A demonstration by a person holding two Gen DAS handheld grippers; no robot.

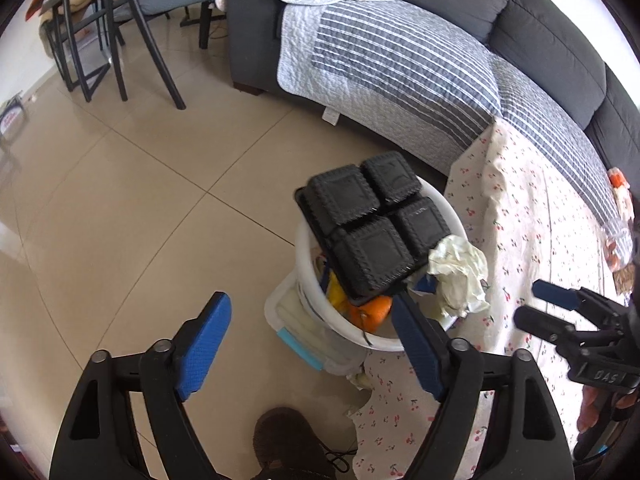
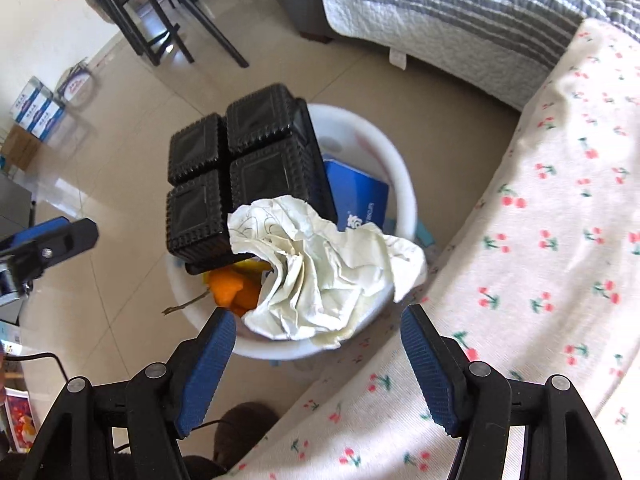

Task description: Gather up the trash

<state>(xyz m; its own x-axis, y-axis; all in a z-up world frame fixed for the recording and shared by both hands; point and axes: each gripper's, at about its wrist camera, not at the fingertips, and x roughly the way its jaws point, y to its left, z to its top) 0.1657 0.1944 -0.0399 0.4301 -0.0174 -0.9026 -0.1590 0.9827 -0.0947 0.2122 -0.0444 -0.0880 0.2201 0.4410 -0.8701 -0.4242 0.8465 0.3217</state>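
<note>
A white trash bin (image 1: 308,248) (image 2: 404,176) stands on the floor beside a table with a cherry-print cloth (image 1: 532,240) (image 2: 560,220). In it lie a black four-compartment food tray (image 1: 376,232) (image 2: 240,172), crumpled white paper (image 1: 460,276) (image 2: 324,276), orange peel (image 1: 370,312) (image 2: 234,290) and a blue carton (image 2: 358,196). My left gripper (image 1: 316,344) is open and empty just above the bin's near rim. My right gripper (image 2: 316,364) (image 1: 528,304) is open and empty, above the bin's edge next to the paper.
A grey sofa with a striped quilt (image 1: 400,64) (image 2: 440,12) stands behind the bin. Black chairs and a table (image 1: 120,40) are at the far left. A clear lidded box (image 1: 300,332) sits by the bin. Boxes (image 2: 36,108) line the wall. A snack packet (image 1: 622,216) lies on the cloth.
</note>
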